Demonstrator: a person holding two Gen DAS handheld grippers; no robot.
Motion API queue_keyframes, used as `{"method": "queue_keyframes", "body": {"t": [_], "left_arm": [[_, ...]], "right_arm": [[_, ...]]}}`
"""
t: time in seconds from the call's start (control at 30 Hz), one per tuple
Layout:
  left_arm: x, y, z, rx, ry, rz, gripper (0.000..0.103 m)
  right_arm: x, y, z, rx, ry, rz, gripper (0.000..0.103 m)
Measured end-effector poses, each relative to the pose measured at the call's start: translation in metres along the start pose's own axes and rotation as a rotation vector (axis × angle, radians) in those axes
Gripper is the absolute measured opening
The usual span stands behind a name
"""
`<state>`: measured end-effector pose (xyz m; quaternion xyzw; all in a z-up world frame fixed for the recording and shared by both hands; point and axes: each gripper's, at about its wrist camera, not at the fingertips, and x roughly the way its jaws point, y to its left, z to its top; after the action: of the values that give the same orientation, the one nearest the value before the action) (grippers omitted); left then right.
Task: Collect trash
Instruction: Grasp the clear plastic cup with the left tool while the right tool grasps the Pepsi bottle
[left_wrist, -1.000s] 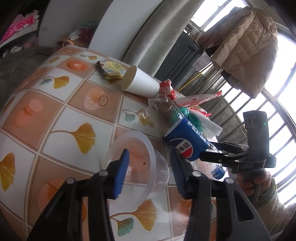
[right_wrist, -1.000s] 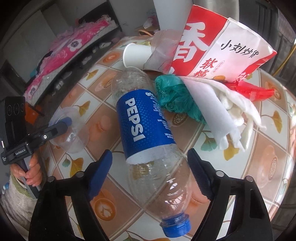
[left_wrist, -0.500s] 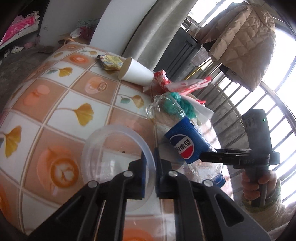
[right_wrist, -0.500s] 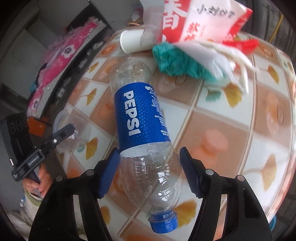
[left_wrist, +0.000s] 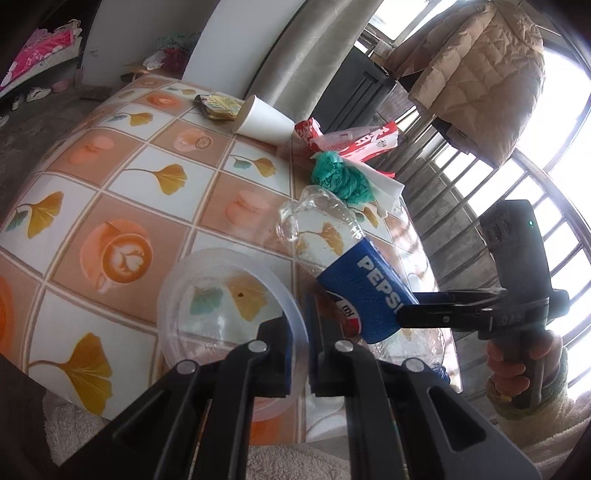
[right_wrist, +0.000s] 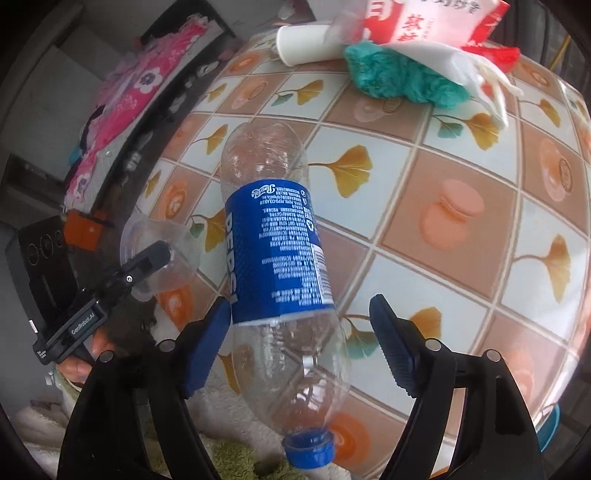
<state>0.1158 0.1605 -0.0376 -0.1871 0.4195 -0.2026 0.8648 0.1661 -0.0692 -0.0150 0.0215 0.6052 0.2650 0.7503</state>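
A clear plastic cup (left_wrist: 221, 295) lies on its side near the table's front edge. My left gripper (left_wrist: 304, 332) is shut on its rim, one finger inside the cup and one outside. The right wrist view shows that cup (right_wrist: 162, 240) and the left gripper (right_wrist: 147, 266) at the left. An empty Pepsi bottle (right_wrist: 273, 258) with a blue cap hangs tilted between the jaws of my right gripper (right_wrist: 299, 310), which are opening. The left pad touches the label and a gap shows at the right pad. In the left wrist view the bottle (left_wrist: 364, 291) is beside the right gripper (left_wrist: 406, 317).
At the tiled table's (left_wrist: 122, 177) far side lie a white paper cup (left_wrist: 264, 120), a yellow wrapper (left_wrist: 218, 105), a red-and-white snack bag (left_wrist: 354, 142), a crumpled green bag (left_wrist: 341, 177) and white tissue (right_wrist: 454, 62). A fluffy towel (left_wrist: 288, 461) lies below the near edge.
My left gripper closed on the clear cup's rim and drew it toward the near edge. The right gripper carried the bottle away from the pile; the bottle rolled and the jaws widened.
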Motion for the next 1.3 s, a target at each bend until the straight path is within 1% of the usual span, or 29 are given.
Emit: {"method": "queue_keyframes", "body": {"t": [0.07,0.2,0.3,0.43,0.57,0.73,1.0,1.3], "left_arm": [[0.000,-0.001,-0.001,0.003,-0.004,0.004,0.005],[0.000,-0.001,-0.001,-0.003,-0.008,0.003,0.005],[-0.001,-0.001,-0.001,-0.006,-0.010,0.002,0.005],[-0.002,-0.001,-0.001,-0.008,-0.012,0.004,0.005],[-0.007,-0.003,0.000,-0.004,-0.024,0.005,0.005],[-0.013,-0.010,0.001,0.009,-0.036,0.007,0.005],[-0.019,-0.029,0.002,0.044,-0.046,0.001,0.005],[-0.025,-0.062,-0.001,0.105,-0.052,-0.014,0.005]], "right_arm": [[0.008,0.004,0.005,-0.013,0.008,0.006,0.074],[0.020,0.005,0.007,0.003,0.024,0.033,0.074],[0.025,0.002,0.006,0.029,0.034,0.079,0.062],[0.020,-0.004,0.002,0.067,0.003,0.101,0.061],[0.013,-0.016,-0.007,0.122,-0.019,0.134,0.060],[0.001,-0.027,-0.016,0.166,-0.055,0.153,0.059],[-0.013,-0.034,-0.027,0.202,-0.090,0.183,0.059],[-0.032,-0.044,-0.048,0.223,-0.128,0.205,0.058]]}}
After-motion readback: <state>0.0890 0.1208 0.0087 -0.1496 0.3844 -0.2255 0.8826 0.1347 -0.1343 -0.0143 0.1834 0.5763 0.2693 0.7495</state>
